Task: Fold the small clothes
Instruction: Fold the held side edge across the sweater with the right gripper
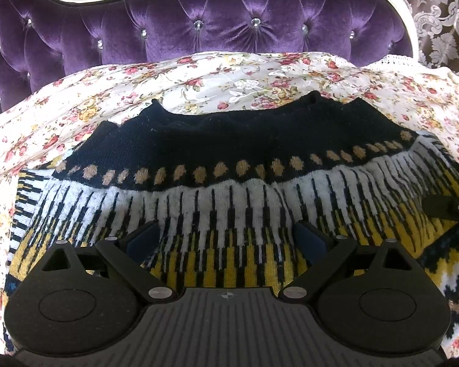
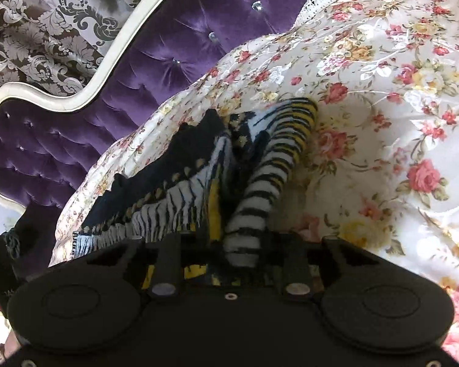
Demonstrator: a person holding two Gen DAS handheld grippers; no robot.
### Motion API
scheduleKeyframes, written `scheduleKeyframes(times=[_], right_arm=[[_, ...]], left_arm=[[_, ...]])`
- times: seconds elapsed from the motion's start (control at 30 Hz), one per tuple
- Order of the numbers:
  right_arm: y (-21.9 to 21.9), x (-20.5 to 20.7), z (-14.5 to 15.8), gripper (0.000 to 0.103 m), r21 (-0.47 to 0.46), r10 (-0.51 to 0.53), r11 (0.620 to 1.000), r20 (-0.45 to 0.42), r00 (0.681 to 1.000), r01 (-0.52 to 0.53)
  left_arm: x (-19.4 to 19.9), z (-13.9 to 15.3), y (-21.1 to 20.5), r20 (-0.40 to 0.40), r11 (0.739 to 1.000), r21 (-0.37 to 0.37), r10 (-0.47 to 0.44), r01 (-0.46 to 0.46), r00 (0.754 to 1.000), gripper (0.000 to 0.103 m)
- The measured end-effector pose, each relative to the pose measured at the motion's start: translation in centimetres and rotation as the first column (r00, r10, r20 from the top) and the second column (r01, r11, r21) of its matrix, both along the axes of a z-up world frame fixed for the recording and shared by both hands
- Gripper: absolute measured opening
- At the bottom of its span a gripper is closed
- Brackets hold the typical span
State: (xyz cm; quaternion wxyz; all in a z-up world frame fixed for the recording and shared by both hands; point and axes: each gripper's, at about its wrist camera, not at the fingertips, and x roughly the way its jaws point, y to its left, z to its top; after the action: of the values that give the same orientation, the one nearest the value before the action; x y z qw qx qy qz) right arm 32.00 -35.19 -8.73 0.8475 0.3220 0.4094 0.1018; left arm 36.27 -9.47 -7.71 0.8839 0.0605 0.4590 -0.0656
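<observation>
A small knit sweater (image 1: pixel 229 165), black at the top with tan dots and white, black and yellow stripes below, lies on the floral bedspread (image 1: pixel 229 76). My left gripper (image 1: pixel 228 238) is open just above the sweater's striped body, its blue pads (image 1: pixel 143 240) wide apart. My right gripper (image 2: pixel 229 244) is shut on the sweater's striped sleeve (image 2: pixel 269 177), which runs away from the fingers towards its cuff. The sweater's body (image 2: pixel 168 189) lies bunched to the left of it. The other gripper's tip (image 1: pixel 449 208) shows at the right edge of the left wrist view.
A purple tufted headboard (image 1: pixel 199 24) with a white frame stands behind the bed. Patterned damask wallpaper (image 2: pixel 39 30) lies beyond it. Floral bedspread (image 2: pixel 382 122) stretches to the right of the sleeve.
</observation>
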Motion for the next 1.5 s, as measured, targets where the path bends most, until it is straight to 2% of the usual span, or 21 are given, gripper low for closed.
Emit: scheduleKeyframes(times=[0.13, 0.23, 0.27, 0.47, 0.53, 0.63, 0.7, 0.83, 0.93, 1.0, 1.13, 1.27, 1.37, 1.5], right_arm=[[-0.1, -0.2, 0.4, 0.037, 0.011, -0.007, 1.000, 0.003, 1.000, 0.007], [-0.2, -0.2, 0.6, 0.037, 0.028, -0.010, 1.000, 0.011, 1.000, 0.010], [-0.3, -0.3, 0.6, 0.037, 0.038, -0.013, 0.999, 0.013, 1.000, 0.012], [-0.1, -0.5, 1.0, 0.037, 0.045, -0.015, 0.999, 0.029, 0.999, 0.013], [0.1, -0.5, 1.1, 0.037, 0.042, -0.015, 0.999, 0.034, 0.999, 0.014], [0.2, -0.6, 1.2, 0.037, 0.039, -0.017, 0.999, 0.037, 0.999, 0.015], [0.3, -0.5, 1.0, 0.037, 0.036, -0.015, 0.999, 0.035, 0.999, 0.014], [0.2, -0.5, 0.9, 0.037, 0.017, -0.016, 1.000, 0.028, 0.999, 0.016], [0.4, -0.6, 1.3, 0.037, -0.004, -0.030, 1.000, 0.041, 0.999, 0.030], [0.9, -0.6, 1.8, 0.037, -0.028, -0.037, 0.999, 0.038, 0.999, 0.038], [2.5, -0.3, 4.1, 0.036, -0.083, -0.027, 0.996, 0.042, 0.999, 0.030], [5.3, 0.7, 7.3, 0.036, -0.101, 0.014, 0.995, 0.070, 0.997, -0.007], [8.4, 1.6, 9.5, 0.036, -0.101, 0.062, 0.993, 0.097, 0.993, -0.053], [13.6, 2.7, 10.9, 0.036, -0.112, 0.135, 0.986, 0.117, 0.984, -0.122]], left_arm=[[0.0, 0.1, 0.1, 0.002, 1.000, -0.006, -0.001, 0.001, 1.000, 0.097], [-0.2, 0.9, 0.8, -0.011, 1.000, -0.029, -0.005, 0.005, 1.000, 0.091], [-0.5, 1.3, 1.2, -0.016, 0.999, -0.041, -0.004, 0.003, 1.000, 0.088], [-4.5, 2.1, 3.8, -0.021, 0.997, -0.075, -0.009, 0.008, 1.000, 0.086], [-5.7, 1.7, 4.3, -0.014, 0.998, -0.058, -0.017, 0.016, 1.000, 0.086], [-6.7, 0.7, 3.9, 0.017, 0.999, 0.009, -0.039, 0.039, 0.999, 0.087], [-6.8, 0.5, 3.6, 0.038, 0.999, 0.016, -0.035, 0.034, 0.999, 0.089], [-6.8, 1.4, 4.7, 0.040, 0.998, -0.053, -0.023, 0.025, 0.999, 0.088], [-7.3, 2.6, 6.8, 0.045, 0.991, -0.130, 0.006, 0.000, 0.999, 0.088], [-7.7, 3.6, 8.5, 0.068, 0.989, -0.150, 0.027, -0.017, 0.997, 0.088], [-8.5, 5.4, 12.3, 0.123, 0.982, -0.172, 0.101, -0.079, 0.987, 0.088], [-8.7, 5.8, 16.2, 0.093, 0.964, -0.227, 0.161, -0.136, 0.983, 0.088], [-9.2, 5.8, 18.3, 0.078, 0.958, -0.235, 0.187, -0.164, 0.979, 0.088], [-10.0, 5.5, 20.4, 0.066, 0.957, -0.227, 0.200, -0.181, 0.978, 0.088]])
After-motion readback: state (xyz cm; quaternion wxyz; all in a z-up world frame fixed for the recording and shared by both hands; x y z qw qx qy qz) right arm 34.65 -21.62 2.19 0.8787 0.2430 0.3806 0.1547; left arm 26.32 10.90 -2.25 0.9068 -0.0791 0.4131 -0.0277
